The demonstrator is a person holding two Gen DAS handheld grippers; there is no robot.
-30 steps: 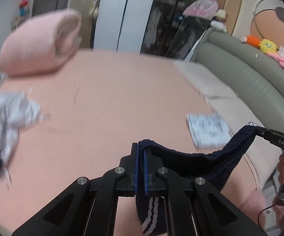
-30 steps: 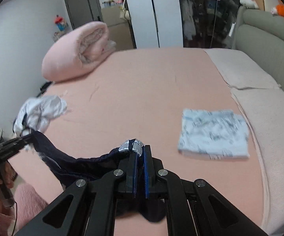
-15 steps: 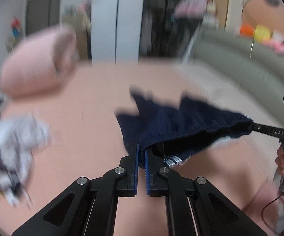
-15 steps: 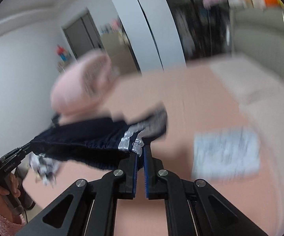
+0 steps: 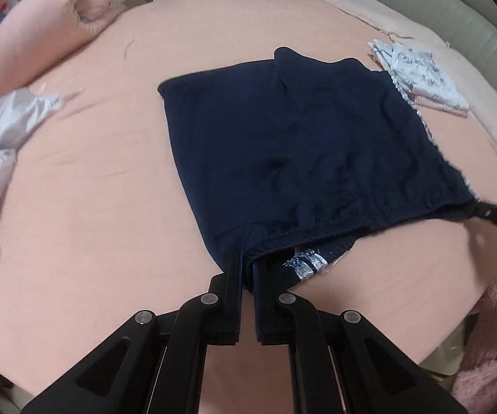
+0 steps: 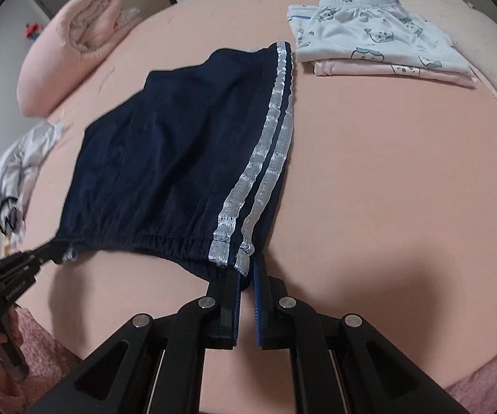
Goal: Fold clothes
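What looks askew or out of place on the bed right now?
The navy shorts lie mostly flat, but their far hem is bunched and the waistband sags between the left gripper and right gripper. A crumpled white garment sits unfolded at the left.

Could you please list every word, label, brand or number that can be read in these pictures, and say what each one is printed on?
"PenRobot.AI", roughly, small and partly blurred: white lettering on the body of the left gripper, seen in the right wrist view.
White marks on the right gripper in the left wrist view: too blurred to read.
Navy shorts: silver stripes only, no text.
Folded white printed garment: cartoon figures, no legible words.
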